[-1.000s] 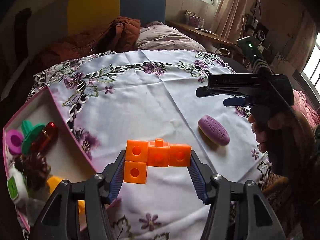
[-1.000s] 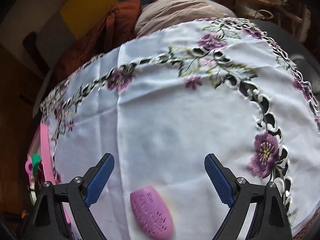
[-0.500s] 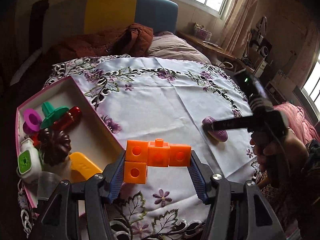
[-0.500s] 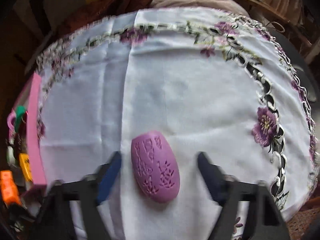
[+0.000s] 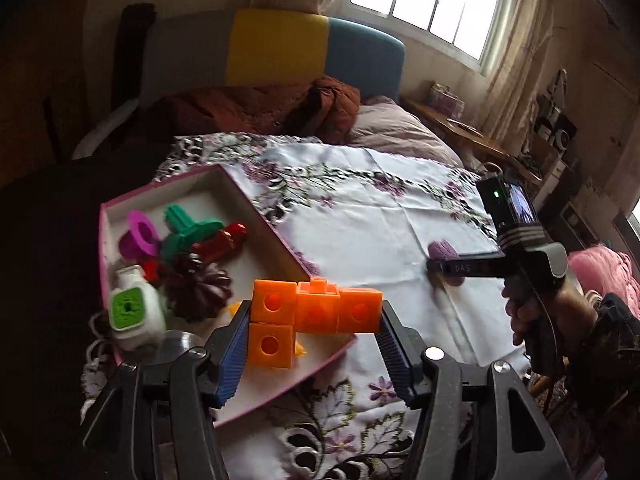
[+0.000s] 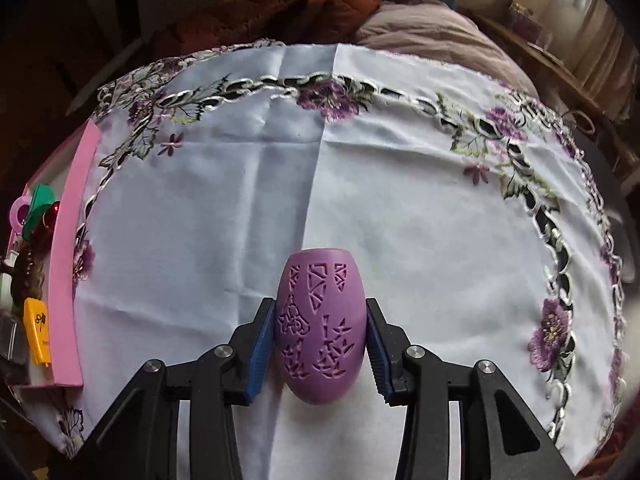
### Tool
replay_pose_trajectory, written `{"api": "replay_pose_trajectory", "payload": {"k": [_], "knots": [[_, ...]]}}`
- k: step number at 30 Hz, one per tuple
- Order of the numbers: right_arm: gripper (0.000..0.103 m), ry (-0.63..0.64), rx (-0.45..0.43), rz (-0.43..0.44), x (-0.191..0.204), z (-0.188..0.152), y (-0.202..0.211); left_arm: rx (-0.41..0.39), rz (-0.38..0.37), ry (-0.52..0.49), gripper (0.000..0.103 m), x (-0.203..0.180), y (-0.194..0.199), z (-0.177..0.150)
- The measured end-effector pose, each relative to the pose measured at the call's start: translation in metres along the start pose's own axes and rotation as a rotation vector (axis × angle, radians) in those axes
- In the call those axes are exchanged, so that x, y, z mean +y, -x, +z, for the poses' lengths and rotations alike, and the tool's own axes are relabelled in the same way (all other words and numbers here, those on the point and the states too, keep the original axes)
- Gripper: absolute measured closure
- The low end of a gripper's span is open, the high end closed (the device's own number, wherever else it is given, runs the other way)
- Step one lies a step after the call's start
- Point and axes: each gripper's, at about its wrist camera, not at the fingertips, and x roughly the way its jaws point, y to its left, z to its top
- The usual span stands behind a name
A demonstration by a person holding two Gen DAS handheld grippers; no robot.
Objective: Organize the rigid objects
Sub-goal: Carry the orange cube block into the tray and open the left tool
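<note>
My left gripper (image 5: pixel 316 344) is shut on an orange block cluster (image 5: pixel 316 312), holding it above the near corner of the pink box (image 5: pixel 280 240). The box holds a magenta ring (image 5: pixel 140 236), a green piece (image 5: pixel 188 232), a red piece (image 5: pixel 220 242), a dark pinecone-like piece (image 5: pixel 200 288), a white and green bottle (image 5: pixel 134 312) and a yellow piece (image 6: pixel 37 330). My right gripper (image 6: pixel 320 344) has its blue pads against both sides of the purple perforated egg shape (image 6: pixel 320 328) lying on the tablecloth. That gripper (image 5: pixel 436 266) and the egg (image 5: pixel 442 250) also show in the left wrist view.
A white tablecloth (image 6: pixel 400 200) with purple flower embroidery covers the round table. A bed with a brown jacket (image 5: pixel 280 108) and pillow lies behind the table. The box's pink wall (image 6: pixel 66 264) stands at the table's left edge.
My left gripper has carried the orange blocks left, over the box corner. My right gripper has moved forward around the purple egg and closed on its sides.
</note>
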Motion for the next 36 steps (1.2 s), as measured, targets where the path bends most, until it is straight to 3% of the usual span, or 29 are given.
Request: {"api": "replay_pose_trajectory", "payload": {"k": [6, 23, 29, 36], "knots": [[0.059, -0.018, 0.007, 0.011, 0.0, -0.001, -0.006, -0.027, 0.051, 0.028, 0.043, 0.014, 0.009, 0.0], [0.059, 0.023, -0.006, -0.02, 0.005, -0.003, -0.006, -0.006, 0.066, 0.091, 0.043, 0.037, 0.009, -0.011], [0.059, 0.036, -0.011, -0.026, 0.006, -0.004, -0.006, -0.025, 0.059, 0.173, 0.043, 0.066, 0.022, -0.014], [0.059, 0.056, -0.013, -0.038, 0.009, -0.004, -0.006, -0.046, 0.124, 0.257, 0.043, 0.106, 0.042, -0.028]]}}
